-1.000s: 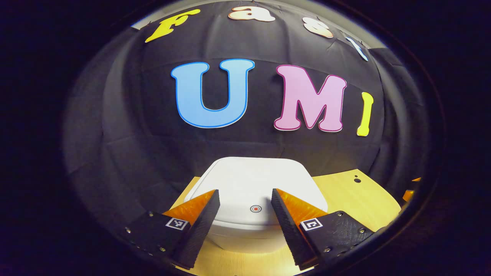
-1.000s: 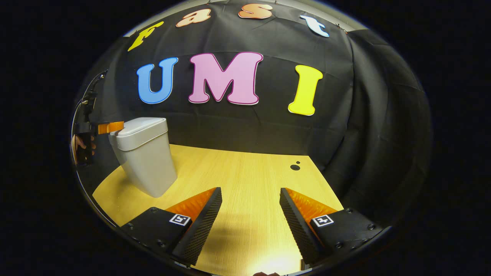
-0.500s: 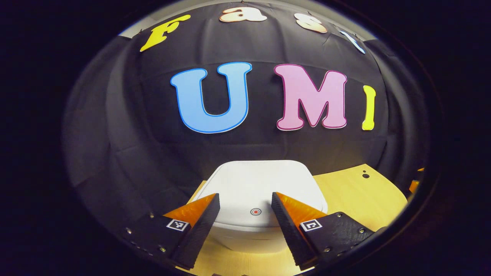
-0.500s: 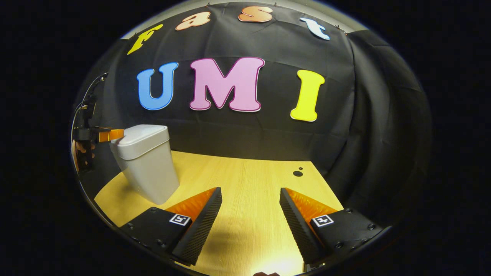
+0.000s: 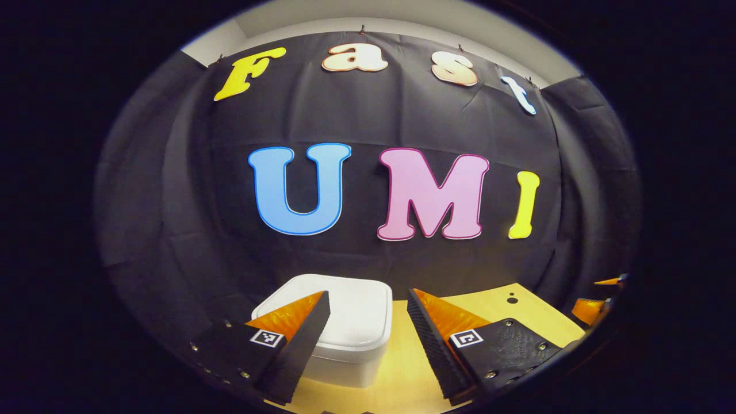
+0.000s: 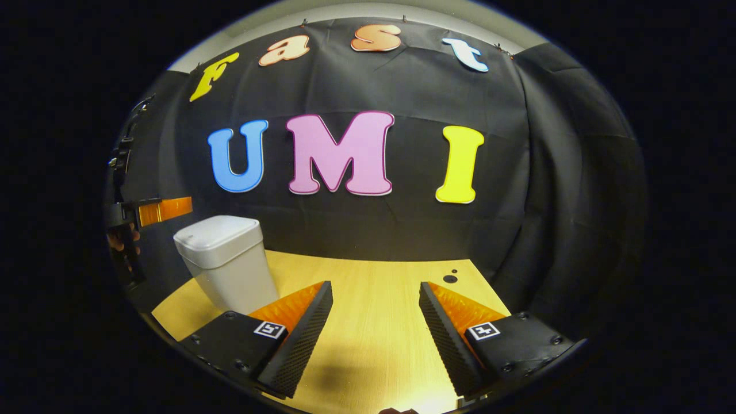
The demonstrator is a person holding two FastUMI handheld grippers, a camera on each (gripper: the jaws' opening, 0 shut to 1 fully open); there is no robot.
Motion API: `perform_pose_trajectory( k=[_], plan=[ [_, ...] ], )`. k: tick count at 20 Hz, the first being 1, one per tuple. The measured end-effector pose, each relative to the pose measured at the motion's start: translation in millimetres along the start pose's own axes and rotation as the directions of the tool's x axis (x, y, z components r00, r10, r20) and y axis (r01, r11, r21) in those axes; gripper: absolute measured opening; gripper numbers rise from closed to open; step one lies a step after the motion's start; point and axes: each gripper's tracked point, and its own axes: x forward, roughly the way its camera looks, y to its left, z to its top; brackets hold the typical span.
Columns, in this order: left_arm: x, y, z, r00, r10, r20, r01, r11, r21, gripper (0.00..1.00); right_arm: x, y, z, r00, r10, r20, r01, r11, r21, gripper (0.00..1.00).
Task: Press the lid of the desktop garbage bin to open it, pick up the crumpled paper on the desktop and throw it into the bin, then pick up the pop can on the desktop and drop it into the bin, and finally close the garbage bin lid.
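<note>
Garbage bin (image 6: 227, 261), smooth white plastic with rounded closed lid, on wood-grain desktop (image 6: 374, 299); both ridged tongs gape apart.

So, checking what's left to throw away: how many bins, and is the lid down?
1: the white bin stands on the desktop, far left in the right gripper view, lid closed. The open left gripper is above it.

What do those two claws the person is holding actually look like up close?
The left claw and the right claw look alike. Each has two wedge-shaped fingers that taper to points, with finely ridged inner faces. Each finger sits in a black mounting block fixed with small screws and bearing a square black-and-white marker.
</note>
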Motion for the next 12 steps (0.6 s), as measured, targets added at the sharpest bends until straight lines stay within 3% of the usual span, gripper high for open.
perform_pose_trajectory(
  k=[8,12],
  plan=[
    [-58,-37,31,0.995,0.058,0.084,-0.054,0.997,-0.055,0.90,-20,8,52,0.981,0.141,0.133,-0.146,0.989,0.029,0.98],
    [-66,-62,39,0.994,-0.013,0.108,0.016,0.999,-0.030,0.90,-36,22,73,0.970,0.145,0.197,-0.145,0.989,-0.019,0.99]
  ],
)
